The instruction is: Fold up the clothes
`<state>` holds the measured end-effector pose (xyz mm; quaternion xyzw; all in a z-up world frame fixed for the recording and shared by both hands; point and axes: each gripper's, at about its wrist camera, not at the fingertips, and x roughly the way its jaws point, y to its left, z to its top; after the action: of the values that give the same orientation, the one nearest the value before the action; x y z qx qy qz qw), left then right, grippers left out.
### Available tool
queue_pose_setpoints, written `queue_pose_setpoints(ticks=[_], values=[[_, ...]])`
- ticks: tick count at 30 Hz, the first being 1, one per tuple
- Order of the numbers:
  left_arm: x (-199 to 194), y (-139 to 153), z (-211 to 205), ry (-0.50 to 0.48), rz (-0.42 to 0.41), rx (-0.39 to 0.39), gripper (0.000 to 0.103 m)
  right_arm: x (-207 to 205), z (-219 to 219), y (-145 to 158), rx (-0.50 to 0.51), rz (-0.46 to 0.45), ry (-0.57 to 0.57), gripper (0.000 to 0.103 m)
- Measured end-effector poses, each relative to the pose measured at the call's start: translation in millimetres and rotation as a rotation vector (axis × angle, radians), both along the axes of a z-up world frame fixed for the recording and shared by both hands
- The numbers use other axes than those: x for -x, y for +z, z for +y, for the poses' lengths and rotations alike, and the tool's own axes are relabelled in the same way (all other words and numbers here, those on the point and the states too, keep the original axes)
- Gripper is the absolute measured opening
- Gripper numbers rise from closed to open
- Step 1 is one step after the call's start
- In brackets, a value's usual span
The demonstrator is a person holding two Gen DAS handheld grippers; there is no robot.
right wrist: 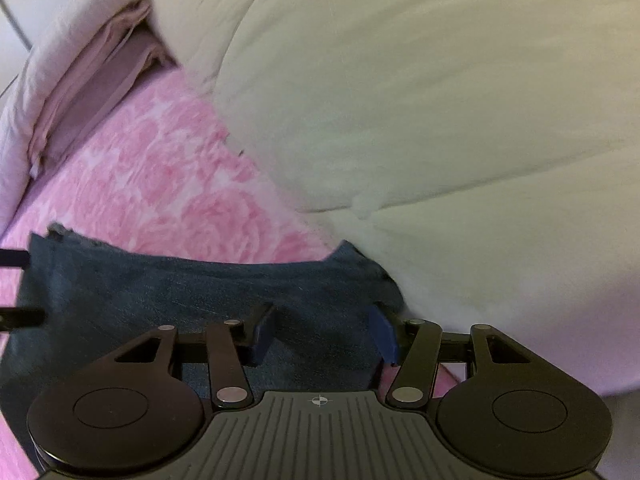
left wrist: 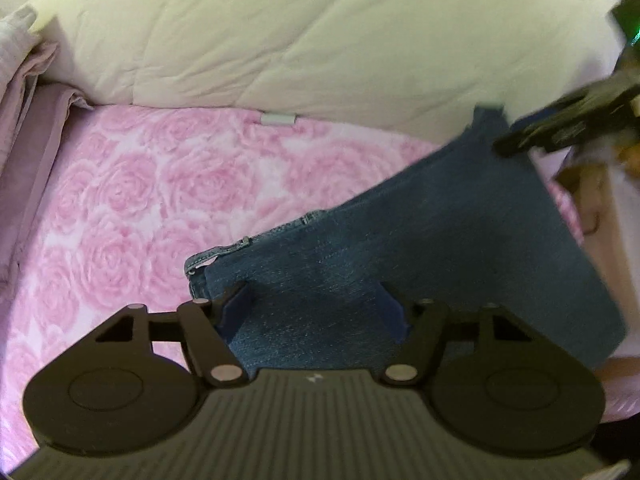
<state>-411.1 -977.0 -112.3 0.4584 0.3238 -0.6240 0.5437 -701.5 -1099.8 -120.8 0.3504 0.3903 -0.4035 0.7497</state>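
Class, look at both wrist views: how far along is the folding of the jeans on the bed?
Done: the jeans lie flat on the pink rose blanket, apparently folded lengthwise, the zipper along one edge. In hand: the left gripper and right gripper sit over the denim, jaws apart, with no grip evident. Left: folding them crosswise into a compact stack.

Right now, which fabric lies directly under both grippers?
The dark blue denim jeans, lying flat; the pink rose-patterned blanket and cream quilted duvet sit beyond.

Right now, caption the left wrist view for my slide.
Left gripper open above folded jeans on a pink rose-print blanket, cream duvet behind.
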Motion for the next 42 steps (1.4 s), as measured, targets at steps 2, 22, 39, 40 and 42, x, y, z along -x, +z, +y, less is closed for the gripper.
queue_pose_setpoints(ticks=[2,22,39,40,42], values=[[-3,-12,-7,0.015,0.000,-0.021,0.070,1,11,5,0.010,-0.009,0.012,0.056],[6,-7,84,-0.009,0.055,-0.072,0.059,5,146,18,-0.120,-0.041,0.202,0.056],[1,-16,120,-0.065,0.056,-0.062,0.069,10,186,-2,-0.208,0.071,0.141,0.055],[-1,-12,120,-0.061,0.064,-0.062,0.069,11,185,-3,-0.233,0.076,0.130,0.055],[-5,-5,121,-0.052,0.080,-0.058,0.066,13,186,9,-0.231,0.069,0.144,0.055]])
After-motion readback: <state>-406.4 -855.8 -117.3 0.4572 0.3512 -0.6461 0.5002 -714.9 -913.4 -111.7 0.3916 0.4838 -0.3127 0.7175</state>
